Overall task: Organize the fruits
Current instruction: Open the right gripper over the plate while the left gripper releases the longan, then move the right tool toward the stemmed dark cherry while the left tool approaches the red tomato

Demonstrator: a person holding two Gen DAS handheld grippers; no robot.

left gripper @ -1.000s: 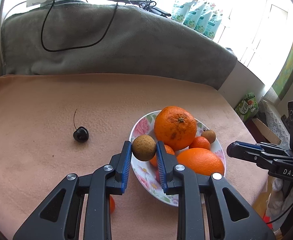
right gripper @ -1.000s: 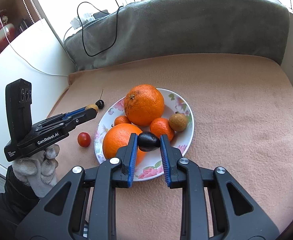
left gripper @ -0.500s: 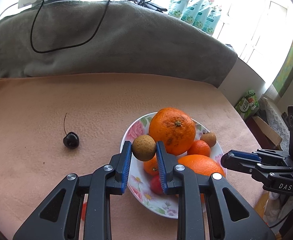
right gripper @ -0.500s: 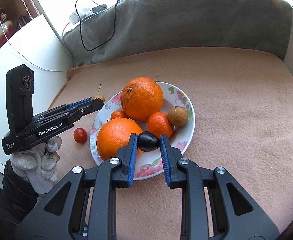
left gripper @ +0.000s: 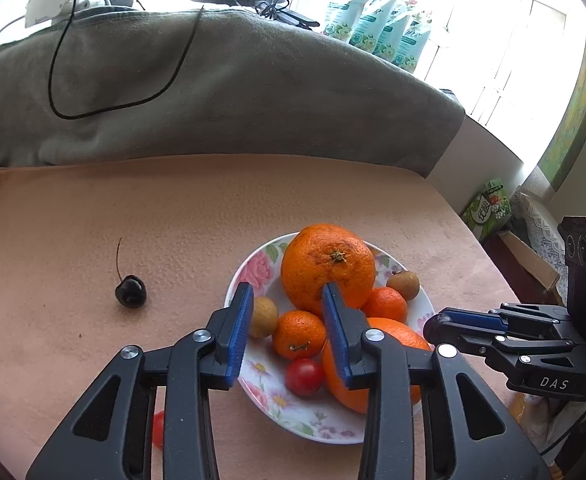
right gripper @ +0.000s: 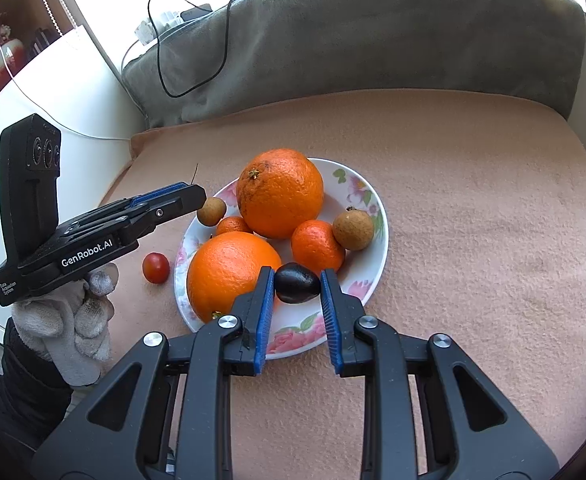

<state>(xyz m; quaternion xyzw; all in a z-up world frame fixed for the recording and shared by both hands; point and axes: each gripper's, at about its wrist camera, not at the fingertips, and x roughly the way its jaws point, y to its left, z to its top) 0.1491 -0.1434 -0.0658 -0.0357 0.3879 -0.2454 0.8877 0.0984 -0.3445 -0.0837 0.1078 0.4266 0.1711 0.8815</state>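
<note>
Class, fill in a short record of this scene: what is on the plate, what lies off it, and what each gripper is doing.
On plate: two oranges, two mandarins, two longans, a tomato
Off it, on cloth: stemmed cherry, second tomato
Left gripper: over the plate, jaws have just been opening, nothing gripped
Right gripper: over the plate, shut on a dark fruit
</note>
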